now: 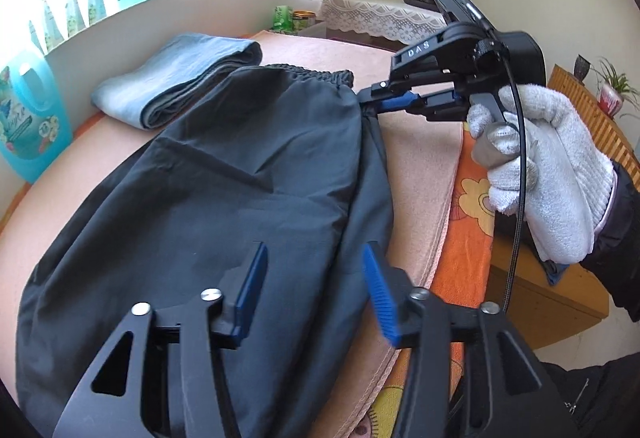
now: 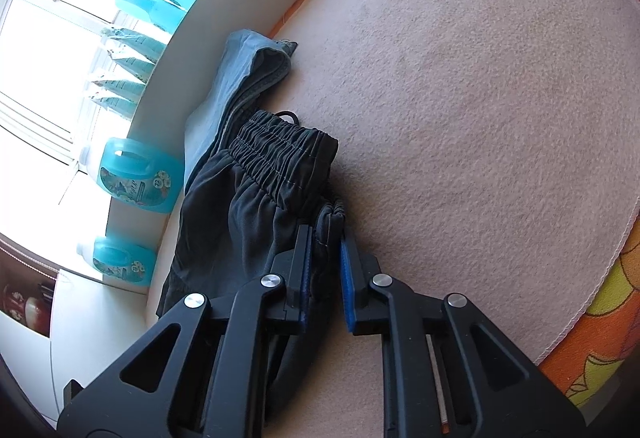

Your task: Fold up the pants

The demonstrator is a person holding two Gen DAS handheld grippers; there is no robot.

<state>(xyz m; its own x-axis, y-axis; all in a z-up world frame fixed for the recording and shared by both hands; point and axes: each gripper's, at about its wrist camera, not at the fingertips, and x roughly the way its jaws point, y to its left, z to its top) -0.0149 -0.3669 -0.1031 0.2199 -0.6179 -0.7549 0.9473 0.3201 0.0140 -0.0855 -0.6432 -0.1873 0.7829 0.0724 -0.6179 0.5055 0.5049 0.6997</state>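
the dark pants (image 1: pixel 224 173) lie doubled lengthwise on the pink mat (image 2: pixel 480 97), the right tongs (image 2: pixel 326 258) clamped on the waistband end, the left tongs (image 1: pixel 314 278) apart above the leg end, so crosswise folds likely remain.

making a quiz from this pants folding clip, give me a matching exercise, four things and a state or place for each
Things:
1. dark pants
2. blue folded garment
3. left tongs
4. right tongs

States:
A. open, nothing pinched
B. folded by the wall
C. spread on the pink mat
D. shut on the waistband edge

Pairs: 1-C, 2-B, 3-A, 4-D
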